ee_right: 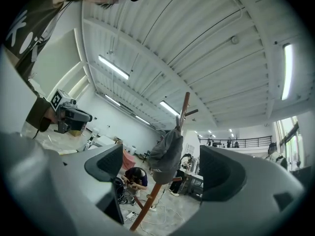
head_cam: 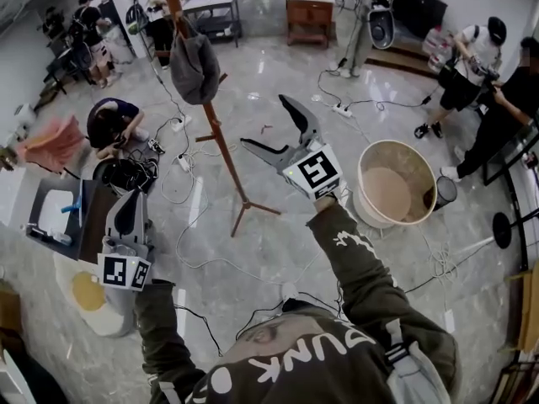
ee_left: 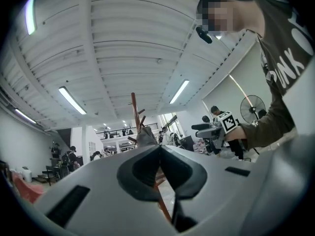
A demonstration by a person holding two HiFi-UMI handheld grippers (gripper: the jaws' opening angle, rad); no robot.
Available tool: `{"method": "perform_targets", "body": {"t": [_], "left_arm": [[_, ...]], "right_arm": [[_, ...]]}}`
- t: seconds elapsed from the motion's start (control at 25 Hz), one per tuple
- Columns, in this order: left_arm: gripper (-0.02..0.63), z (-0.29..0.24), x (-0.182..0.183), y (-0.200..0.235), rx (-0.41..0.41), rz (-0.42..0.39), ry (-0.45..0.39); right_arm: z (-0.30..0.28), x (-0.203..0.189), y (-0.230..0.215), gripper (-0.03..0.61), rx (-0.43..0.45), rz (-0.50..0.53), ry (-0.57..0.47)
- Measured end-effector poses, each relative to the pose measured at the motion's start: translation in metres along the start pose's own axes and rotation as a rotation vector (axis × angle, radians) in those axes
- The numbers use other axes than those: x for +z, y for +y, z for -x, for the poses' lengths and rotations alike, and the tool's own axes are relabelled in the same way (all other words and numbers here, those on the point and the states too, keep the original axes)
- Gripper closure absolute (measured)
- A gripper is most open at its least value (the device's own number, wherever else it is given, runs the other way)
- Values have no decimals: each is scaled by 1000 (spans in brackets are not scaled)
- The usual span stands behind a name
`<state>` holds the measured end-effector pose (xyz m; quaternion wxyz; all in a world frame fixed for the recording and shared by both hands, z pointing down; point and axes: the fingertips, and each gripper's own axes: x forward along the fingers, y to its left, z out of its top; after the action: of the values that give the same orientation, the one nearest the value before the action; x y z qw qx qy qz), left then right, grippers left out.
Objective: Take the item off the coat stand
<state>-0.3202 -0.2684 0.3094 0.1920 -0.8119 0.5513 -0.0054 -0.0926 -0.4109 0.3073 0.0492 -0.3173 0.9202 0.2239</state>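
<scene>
A grey hat hangs on a peg near the top of the brown wooden coat stand, which rises from the marble floor. My right gripper is held up to the right of the stand, open and empty, apart from the pole. In the right gripper view the hat shows between the spread jaws of that gripper, still some way off. My left gripper is low at the left, shut on nothing. In the left gripper view the hat peeks just above the closed jaws.
A beige round tub stands on the floor to the right. Cables and power strips trail around the stand's feet. A person crouches left of the stand; others stand at the back and right. A grey table is beside my left gripper.
</scene>
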Motion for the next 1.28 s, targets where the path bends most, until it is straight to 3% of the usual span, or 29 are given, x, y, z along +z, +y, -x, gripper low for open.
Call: {"method": "perform_targets", "body": {"t": [0.2,0.6,1.08,1.28], "left_arm": [[609,-34,-7,5,17,-9,7],[609,-68,-30,46,1,-21,23],[609,-86,-54,86,14,-9,40],[609,-87,-57,96,26,-15,46]], "right_arm": [[-41,-9,-34,106,41,17,-15],[-125,-26,-75,123,33,-7,-35],[-209,-61,-87,241,75,-31,26],[-224,-66,-85,379,97,-55,25]]}}
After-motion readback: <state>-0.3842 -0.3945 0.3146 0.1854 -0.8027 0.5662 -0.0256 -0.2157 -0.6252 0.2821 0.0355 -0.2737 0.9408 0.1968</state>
